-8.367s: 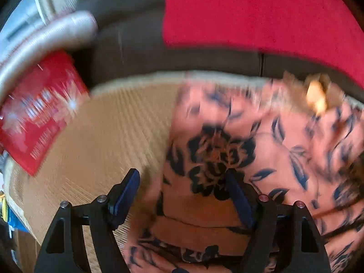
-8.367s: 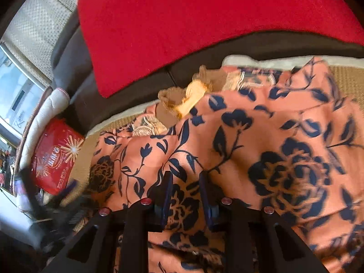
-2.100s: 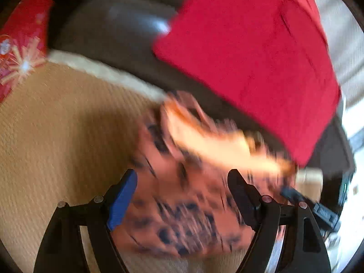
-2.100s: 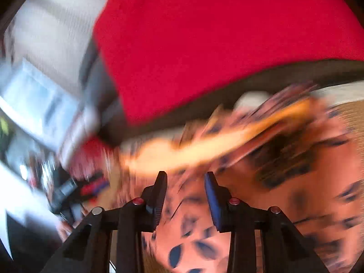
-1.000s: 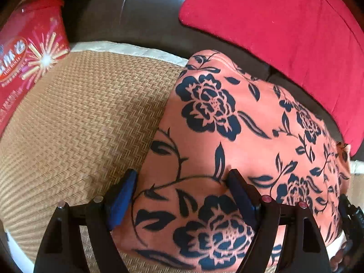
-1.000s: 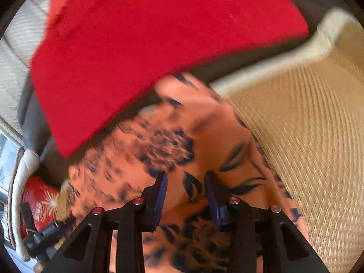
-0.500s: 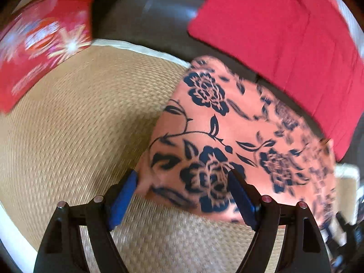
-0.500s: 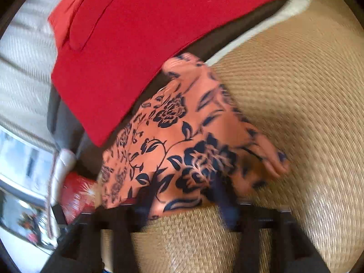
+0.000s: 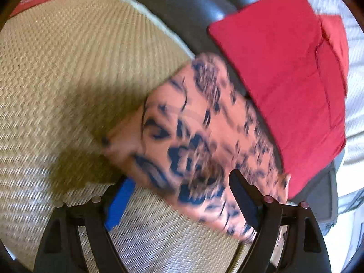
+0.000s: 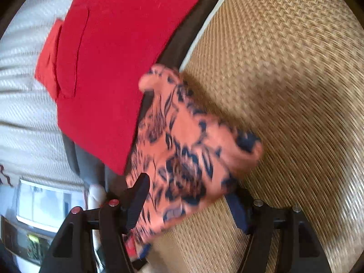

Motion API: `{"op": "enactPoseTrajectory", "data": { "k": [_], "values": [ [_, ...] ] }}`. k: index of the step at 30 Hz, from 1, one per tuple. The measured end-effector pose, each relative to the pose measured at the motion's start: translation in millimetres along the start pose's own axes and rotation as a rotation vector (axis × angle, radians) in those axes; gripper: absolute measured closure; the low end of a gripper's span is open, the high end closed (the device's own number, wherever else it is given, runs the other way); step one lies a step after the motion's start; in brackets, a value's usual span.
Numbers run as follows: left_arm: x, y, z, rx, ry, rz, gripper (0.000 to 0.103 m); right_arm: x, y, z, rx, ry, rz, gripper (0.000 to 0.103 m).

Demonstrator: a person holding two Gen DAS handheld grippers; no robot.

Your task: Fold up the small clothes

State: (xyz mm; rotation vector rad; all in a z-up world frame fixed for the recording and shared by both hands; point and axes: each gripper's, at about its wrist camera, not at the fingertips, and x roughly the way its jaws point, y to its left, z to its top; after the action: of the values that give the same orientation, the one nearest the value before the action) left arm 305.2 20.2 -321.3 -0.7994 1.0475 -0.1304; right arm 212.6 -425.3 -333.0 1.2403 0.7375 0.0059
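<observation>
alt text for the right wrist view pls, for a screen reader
A folded orange garment with dark blue flowers lies motion-blurred on a woven tan mat, between the opening right tongs, whose pads do not press it. A red cushion leans on a dark sofa behind.

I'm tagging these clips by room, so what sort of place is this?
Probably a living room at home: a dark sofa with a red cushion, a woven seat mat, and a floral garment lying folded on it.
</observation>
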Motion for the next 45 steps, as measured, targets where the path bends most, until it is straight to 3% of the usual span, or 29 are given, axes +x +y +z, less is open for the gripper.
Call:
{"op": "enactPoseTrajectory", "data": {
  "k": [3,4,5,7,8,9,11,14,21,32,35,38,40,43,45],
  "values": [
    [7.4,-3.9,5.6,-0.007,-0.034,-0.007,0.02,3.7,2.8,5.6,-0.017,-0.079,0.001,0.033],
    [9.1,-5.4,6.4,-0.004,-0.05,-0.002,0.024,5.5,3.9,5.3,-0.02,-0.099,0.003,0.033],
    [12.4,-8.4,6.9,0.01,-0.058,0.021,0.036,6.6,4.8,4.5,-0.026,-0.115,-0.005,0.036],
    [19.7,-12.2,7.6,0.045,-0.064,0.083,0.058,10.6,8.6,3.1,-0.05,-0.136,-0.048,0.051],
    [22.2,-13.0,8.5,0.055,-0.069,0.097,0.067,15.8,9.3,2.0,-0.057,-0.132,-0.081,0.072],
    [23.7,-13.5,9.3,0.06,-0.069,0.104,0.07,20.2,5.9,2.8,-0.047,-0.111,-0.098,0.08],
    [23.9,-14.2,8.7,0.068,-0.071,0.107,0.079,20.0,6.2,2.5,-0.042,-0.115,-0.093,0.082],
    [5.9,-14.6,6.3,0.087,-0.087,0.119,0.086,9.1,27.3,-4.2,-0.165,-0.161,-0.137,0.085],
    [-34.4,-18.9,-11.5,0.179,-0.091,0.191,0.088,-21.6,60.1,-40.4,-0.361,-0.219,-0.203,0.088],
    [-95.8,20.7,-69.1,0.251,-0.065,0.24,0.086,-74.4,18.9,-82.3,-0.321,-0.114,-0.252,0.087],
    [-109.9,32.5,-66.0,0.186,-0.052,0.197,0.081,-92.0,5.4,-88.0,-0.274,-0.06,-0.256,0.083],
    [-133.9,44.2,-53.9,0.115,-0.12,0.183,0.077,-113.8,2.3,-87.6,-0.262,-0.052,-0.278,0.083],
    [-151.4,41.9,-47.0,0.113,-0.224,0.225,0.074,-134.3,7.0,-88.1,-0.262,-0.088,-0.279,0.083],
    [-167.5,20.3,-46.5,0.215,-0.365,0.253,0.064,-159.7,26.4,-91.4,-0.365,-0.203,-0.31,0.083],
    [-159.8,-1.9,-51.2,0.308,-0.388,0.23,0.058,-150.9,43.9,-85.3,-0.413,-0.204,-0.279,0.083]
  ]
}}
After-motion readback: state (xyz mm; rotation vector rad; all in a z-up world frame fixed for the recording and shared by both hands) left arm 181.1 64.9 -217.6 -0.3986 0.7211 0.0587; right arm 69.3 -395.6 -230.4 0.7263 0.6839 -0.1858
